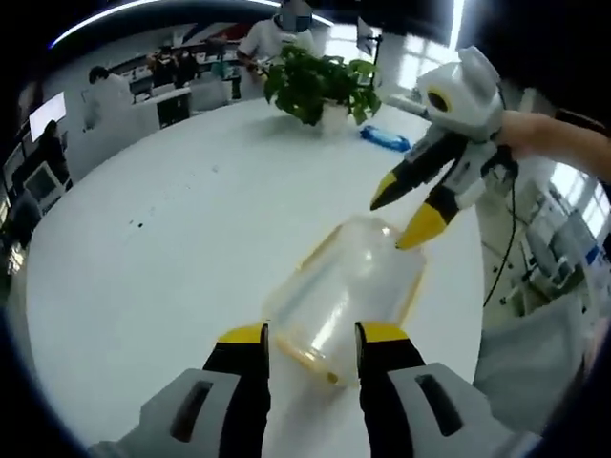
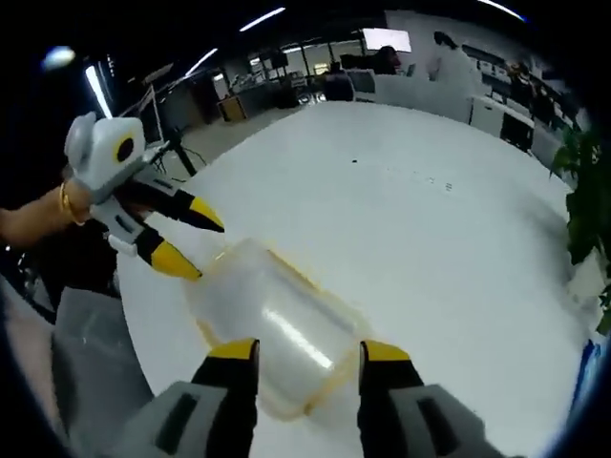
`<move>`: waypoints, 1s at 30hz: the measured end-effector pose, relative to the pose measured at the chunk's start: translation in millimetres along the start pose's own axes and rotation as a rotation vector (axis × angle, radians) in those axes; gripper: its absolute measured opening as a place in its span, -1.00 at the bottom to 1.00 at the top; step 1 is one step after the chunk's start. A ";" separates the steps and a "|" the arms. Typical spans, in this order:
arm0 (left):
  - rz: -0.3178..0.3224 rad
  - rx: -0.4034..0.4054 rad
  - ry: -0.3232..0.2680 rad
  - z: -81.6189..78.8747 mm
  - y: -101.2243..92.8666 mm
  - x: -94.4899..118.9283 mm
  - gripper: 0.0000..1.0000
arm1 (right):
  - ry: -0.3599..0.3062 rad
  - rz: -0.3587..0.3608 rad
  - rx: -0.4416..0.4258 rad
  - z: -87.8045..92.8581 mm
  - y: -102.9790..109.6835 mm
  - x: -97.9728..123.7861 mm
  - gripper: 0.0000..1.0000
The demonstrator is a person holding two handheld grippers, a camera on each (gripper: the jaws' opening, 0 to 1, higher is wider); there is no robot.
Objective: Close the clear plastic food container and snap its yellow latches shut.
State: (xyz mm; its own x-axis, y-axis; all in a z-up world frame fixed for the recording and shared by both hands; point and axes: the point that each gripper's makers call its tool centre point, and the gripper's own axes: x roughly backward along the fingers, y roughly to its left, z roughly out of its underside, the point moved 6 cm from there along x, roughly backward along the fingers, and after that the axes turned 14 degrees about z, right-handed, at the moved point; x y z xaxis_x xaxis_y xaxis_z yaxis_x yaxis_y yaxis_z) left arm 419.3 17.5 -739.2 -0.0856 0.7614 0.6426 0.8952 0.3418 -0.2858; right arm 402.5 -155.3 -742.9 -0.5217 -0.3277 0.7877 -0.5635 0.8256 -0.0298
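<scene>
Left gripper view looks across a round white table (image 1: 172, 239). A clear plastic food container with yellow rim and latches (image 1: 344, 296) lies on the table at about 5 o'clock, its near end between the left gripper's (image 1: 312, 334) spread yellow-tipped jaws. The right gripper (image 1: 406, 215) enters from 2 o'clock, jaws spread, one yellow tip touching the container's far end. A leafy green potted plant (image 1: 320, 86) stands at 12 o'clock, with a blue packet (image 1: 385, 139) just beside it.

Right gripper view shows the same container (image 2: 272, 324) at 6 o'clock between the right gripper's (image 2: 305, 351) spread jaws. The left gripper (image 2: 186, 243) reaches in from 9 o'clock, jaws apart, near the container's far end.
</scene>
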 end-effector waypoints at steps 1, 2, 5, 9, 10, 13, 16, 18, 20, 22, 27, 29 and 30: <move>0.002 -0.013 -0.004 -1.8 -1.6 -1.9 -0.35 | 0.006 -0.006 0.022 -1.1 2.9 -0.6 -0.35; 0.002 -0.032 -0.004 -3.7 -3.9 -4.2 -0.37 | 0.011 -0.010 0.041 -2.8 6.7 -2.0 -0.40; 0.009 -0.090 0.004 -5.9 -8.1 -10.4 -0.40 | 0.005 -0.031 0.089 -8.0 14.6 -7.7 -0.50; 0.013 -0.131 0.032 -4.4 -10.9 -20.0 -0.42 | 0.007 -0.052 0.139 -14.3 23.0 -16.3 -0.51; 0.013 -0.134 0.037 -3.8 -10.8 -21.6 -0.42 | 0.012 -0.056 0.162 -15.8 25.1 -19.1 -0.51; 0.012 -0.156 0.055 -1.1 -8.6 -26.6 -0.44 | 0.022 -0.060 0.226 -19.0 28.8 -24.6 -0.48; 0.013 -0.177 0.070 1.0 -6.9 -30.3 -0.44 | 0.023 -0.069 0.248 -24.4 29.5 -30.1 -0.45; 0.022 -0.192 0.072 0.1 -9.1 -31.8 -0.42 | 0.025 -0.071 0.254 -27.9 28.9 -31.7 -0.41; 0.036 -0.215 0.076 -0.8 -13.7 -33.9 -0.38 | 0.029 -0.072 0.267 -32.1 27.4 -34.3 -0.37; 0.060 -0.243 0.077 -1.5 -19.0 -36.2 -0.34 | 0.039 -0.078 0.280 -34.7 26.8 -36.2 -0.33; 0.139 -0.274 0.075 0.8 -36.5 -45.0 -0.23 | 0.080 -0.104 0.329 -40.0 26.0 -46.3 -0.25; 0.147 -0.336 0.098 1.7 -38.4 -47.8 -0.20 | 0.104 -0.122 0.347 -40.8 26.4 -50.1 -0.23; 0.142 -0.350 0.106 2.0 -38.9 -48.0 -0.18 | 0.119 -0.130 0.361 -40.7 26.6 -51.3 -0.23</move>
State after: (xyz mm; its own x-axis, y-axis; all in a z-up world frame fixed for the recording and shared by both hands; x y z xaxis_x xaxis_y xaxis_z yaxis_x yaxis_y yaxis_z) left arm 387.7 -31.2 -760.3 0.0796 0.7199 0.6895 0.9915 0.0141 -0.1292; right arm 440.4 -97.9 -759.2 -0.3655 -0.3458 0.8642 -0.8200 0.5590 -0.1231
